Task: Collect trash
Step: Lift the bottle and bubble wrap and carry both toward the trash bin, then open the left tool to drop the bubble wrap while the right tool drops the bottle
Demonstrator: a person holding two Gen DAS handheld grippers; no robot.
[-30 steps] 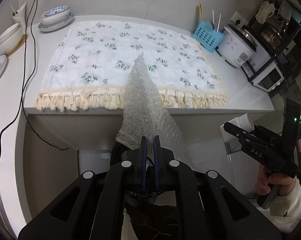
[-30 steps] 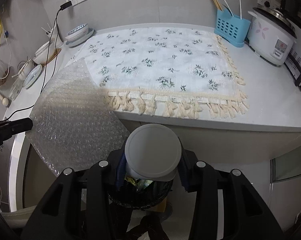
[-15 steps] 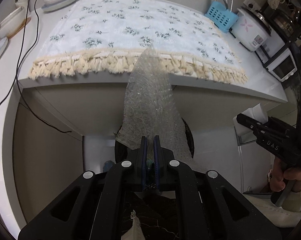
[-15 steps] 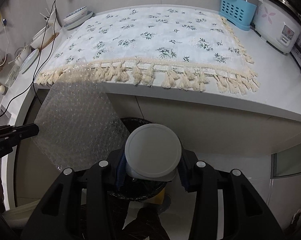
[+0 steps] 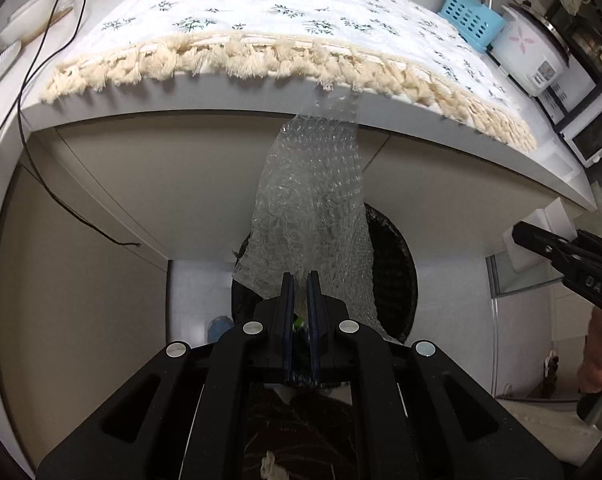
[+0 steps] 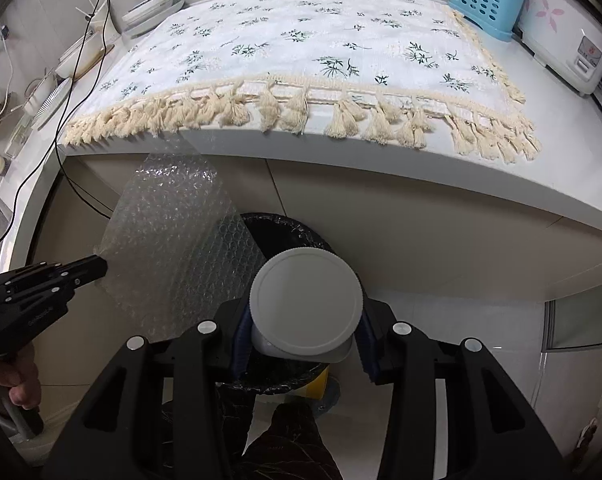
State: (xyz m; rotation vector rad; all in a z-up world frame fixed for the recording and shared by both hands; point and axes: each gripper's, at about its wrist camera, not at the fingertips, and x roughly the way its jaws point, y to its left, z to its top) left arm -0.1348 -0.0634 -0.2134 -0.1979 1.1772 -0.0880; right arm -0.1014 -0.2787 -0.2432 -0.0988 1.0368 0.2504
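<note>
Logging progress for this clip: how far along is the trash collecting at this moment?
Done: the flowered cloth on the counter shows no trash. In hand: the left gripper is shut on a sheet of bubble wrap, and the right gripper clamps a white lidded container, both over the black-lined bin. Left: dropping both into the bin.

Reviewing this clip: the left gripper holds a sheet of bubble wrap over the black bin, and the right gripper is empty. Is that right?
Not quite. The right gripper is not empty: the right wrist view shows its jaws closed on a white round-lidded container. The rest stands: the left gripper pinches the bubble wrap above the black bin.
</note>
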